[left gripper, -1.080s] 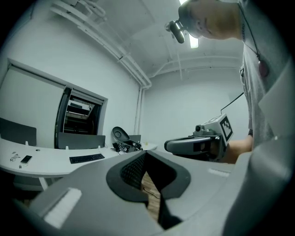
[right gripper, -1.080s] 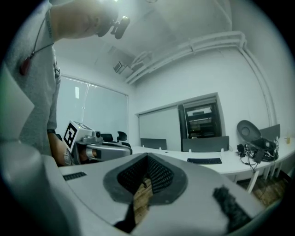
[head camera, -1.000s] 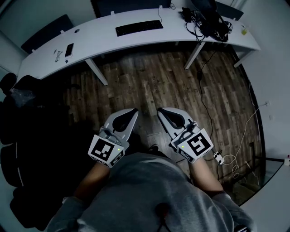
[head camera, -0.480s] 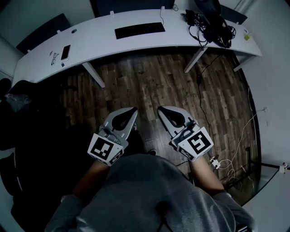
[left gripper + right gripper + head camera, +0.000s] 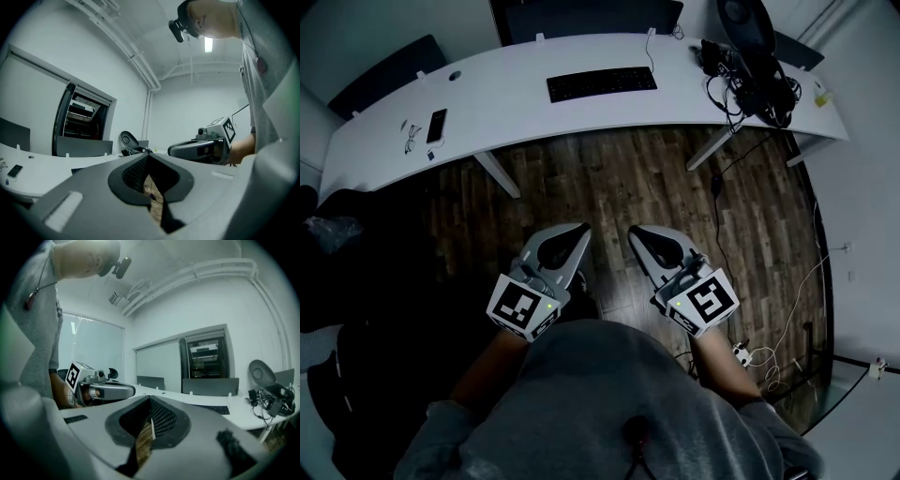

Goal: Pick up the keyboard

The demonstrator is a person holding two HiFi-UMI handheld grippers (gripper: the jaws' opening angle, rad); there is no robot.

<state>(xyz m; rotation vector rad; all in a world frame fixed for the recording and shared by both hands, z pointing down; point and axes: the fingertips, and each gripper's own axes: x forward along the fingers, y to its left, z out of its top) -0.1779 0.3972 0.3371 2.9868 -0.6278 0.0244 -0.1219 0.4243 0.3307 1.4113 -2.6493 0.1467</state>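
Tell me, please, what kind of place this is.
It is most likely an office. A long white desk carries a black keyboard and a phone. A tangle of cables lies at its right end.

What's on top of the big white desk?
On the desk, a black keyboard lies in the middle, a dark phone toward the left end, and a tangle of black cables at the right. Anything beneath that tangle is covered.

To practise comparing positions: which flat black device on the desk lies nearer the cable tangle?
The keyboard, long and central; the small phone lies at the opposite end.
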